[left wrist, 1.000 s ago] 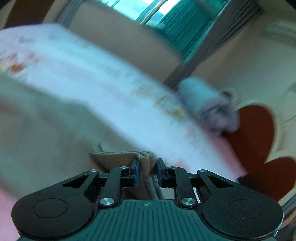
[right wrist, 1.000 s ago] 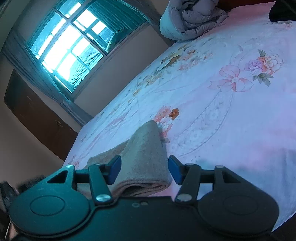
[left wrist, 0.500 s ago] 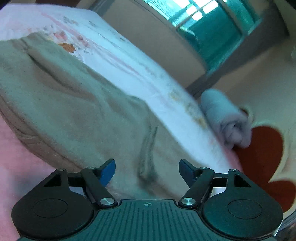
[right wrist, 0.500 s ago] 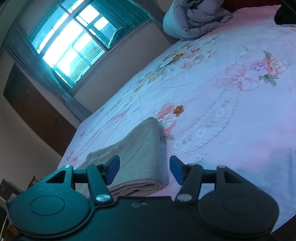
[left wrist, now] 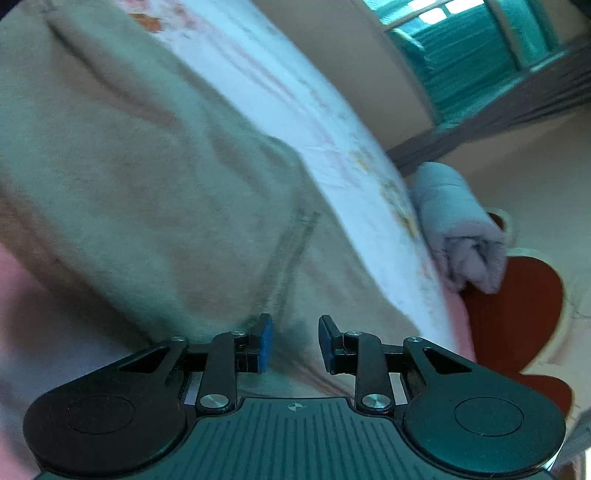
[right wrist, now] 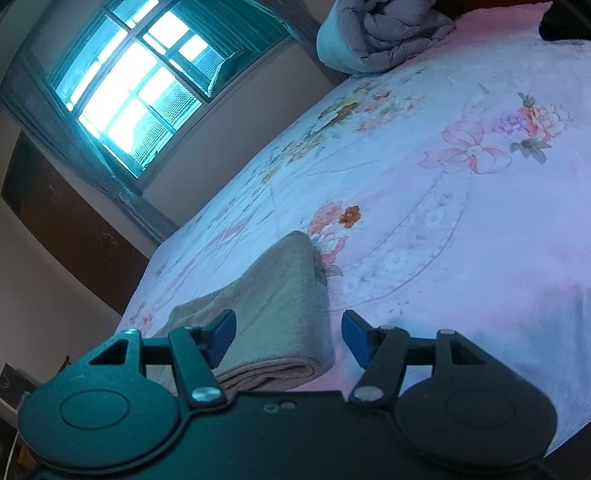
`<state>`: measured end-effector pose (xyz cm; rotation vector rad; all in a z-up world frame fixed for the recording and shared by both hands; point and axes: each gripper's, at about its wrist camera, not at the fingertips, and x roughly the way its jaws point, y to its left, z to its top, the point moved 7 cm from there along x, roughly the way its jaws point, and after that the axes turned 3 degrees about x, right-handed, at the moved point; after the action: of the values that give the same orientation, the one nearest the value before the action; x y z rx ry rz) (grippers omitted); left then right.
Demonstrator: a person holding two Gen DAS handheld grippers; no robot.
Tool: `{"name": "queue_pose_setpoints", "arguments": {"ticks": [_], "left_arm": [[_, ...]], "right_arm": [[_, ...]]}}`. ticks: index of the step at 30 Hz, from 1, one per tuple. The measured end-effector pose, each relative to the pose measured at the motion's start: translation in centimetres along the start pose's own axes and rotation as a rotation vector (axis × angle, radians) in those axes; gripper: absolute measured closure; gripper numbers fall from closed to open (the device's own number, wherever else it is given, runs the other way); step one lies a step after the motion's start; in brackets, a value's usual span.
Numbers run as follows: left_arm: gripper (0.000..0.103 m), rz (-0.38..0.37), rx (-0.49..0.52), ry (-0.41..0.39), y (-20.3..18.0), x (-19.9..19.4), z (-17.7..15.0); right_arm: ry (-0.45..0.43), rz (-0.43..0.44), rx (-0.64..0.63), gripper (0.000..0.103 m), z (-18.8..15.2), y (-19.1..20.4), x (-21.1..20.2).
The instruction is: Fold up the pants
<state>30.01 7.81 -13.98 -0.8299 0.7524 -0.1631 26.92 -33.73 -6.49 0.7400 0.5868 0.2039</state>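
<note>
The beige pants (left wrist: 147,184) lie spread over the floral bed sheet (left wrist: 332,122) and fill most of the left wrist view. My left gripper (left wrist: 295,341) hovers low over them near a dark seam. Its jaws are closing, a narrow gap still shows, and the blue pads do not press the cloth. In the right wrist view the pants (right wrist: 280,295) show a folded, layered edge. My right gripper (right wrist: 288,339) straddles that edge, its jaws are opening, and both pads stand off the fabric.
A rolled grey quilt (right wrist: 380,33) lies at the far end of the bed sheet (right wrist: 443,221), next to a red headboard (left wrist: 517,302). A bright window (right wrist: 136,96) and a dark cabinet (right wrist: 66,229) stand beyond the bed. A dark item (right wrist: 565,22) sits at the top right corner.
The left gripper let go of the bunched pants cloth, opened wide, sank closer to the pants, and its jaws have narrowed again. The right gripper's jaws widened slightly in place.
</note>
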Motion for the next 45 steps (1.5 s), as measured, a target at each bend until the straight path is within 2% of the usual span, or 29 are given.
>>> {"name": "queue_pose_setpoints", "arguments": {"ticks": [3,15,20,22,24,26,27,29,32,33,37,39,42,45], "left_arm": [[0.075,0.015,0.007,-0.022,-0.1,-0.2,-0.1],[0.075,0.007,0.042,0.004,-1.2,1.3,0.1],[0.075,0.036,0.090,0.032,-1.8,2.3,0.2],[0.095,0.035,0.129,0.051,-2.3,2.4,0.2],[0.094,-0.022,0.167,0.022,-3.2,1.4,0.6],[0.094,-0.033,0.210,-0.040,-3.8,-0.2,1.3],[0.094,-0.022,0.212,-0.034,-3.4,-0.3,1.4],[0.094,0.045,0.210,0.017,-1.8,0.8,0.9],[0.094,0.033,0.180,0.024,-0.7,1.5,0.3],[0.094,0.023,0.160,0.028,-0.6,1.5,0.3],[0.091,0.026,0.178,0.044,-0.9,1.2,0.6],[0.086,0.041,0.185,0.020,-1.3,0.4,1.0],[0.074,0.060,0.219,-0.007,-1.6,-0.7,1.4],[0.072,0.082,0.250,0.031,-1.3,-0.2,1.4]], "right_arm": [[0.003,0.003,-0.005,0.046,0.0,0.1,0.0],[0.014,0.000,0.004,0.045,-0.1,0.0,0.4],[0.020,-0.002,0.001,0.044,-0.2,0.1,0.5],[0.020,-0.001,0.001,0.044,-0.2,0.1,0.4],[0.021,-0.002,0.004,0.044,-0.2,0.1,0.4],[0.022,-0.001,0.005,0.044,-0.2,0.1,0.4],[0.021,-0.001,0.003,0.043,-0.2,0.1,0.4],[0.022,-0.003,0.001,0.042,-0.2,0.1,0.4],[0.054,-0.025,0.019,0.042,-0.3,0.0,0.8],[0.062,-0.005,0.035,0.042,-0.5,0.2,0.8],[0.110,0.093,0.199,0.037,-1.7,0.2,1.1],[0.124,0.128,0.290,0.037,-2.4,-0.1,1.5],[0.134,0.163,0.353,0.037,-3.4,0.0,1.9],[0.120,0.172,0.387,0.037,-3.8,-0.1,2.4]]}}
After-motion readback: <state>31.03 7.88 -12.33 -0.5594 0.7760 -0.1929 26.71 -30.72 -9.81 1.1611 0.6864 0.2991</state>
